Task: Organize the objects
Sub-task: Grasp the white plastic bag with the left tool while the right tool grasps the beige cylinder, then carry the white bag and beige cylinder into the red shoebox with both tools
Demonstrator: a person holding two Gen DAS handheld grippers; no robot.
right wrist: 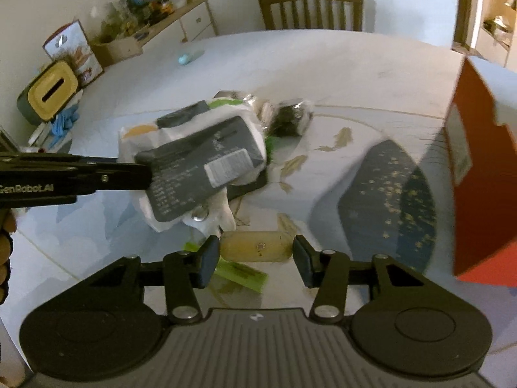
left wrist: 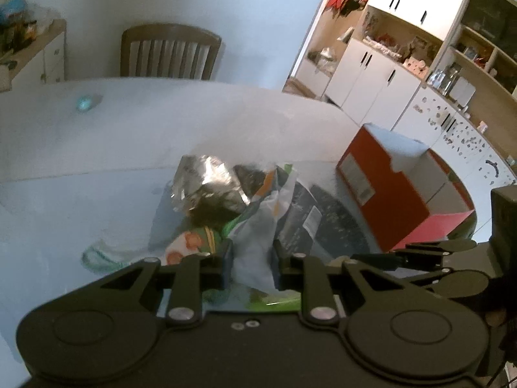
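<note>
Left wrist view: left claw [left wrist: 250, 266] clamped on a white packet [left wrist: 255, 252], lifted over a heap of wrappers [left wrist: 210, 187] on the desk [left wrist: 80, 161]; red box [left wrist: 397, 187] to the right.

Right wrist view: right claw [right wrist: 255, 260] wide apart, a tan cylinder [right wrist: 255, 245] between its fingers, seemingly ungripped. Packet hangs ahead-left; image blurred.

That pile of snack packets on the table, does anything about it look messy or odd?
Yes. The packets lie heaped and crooked rather than sorted. The left claw pinches a white bag from the heap. A crumpled foil wrapper sits on top.
</note>
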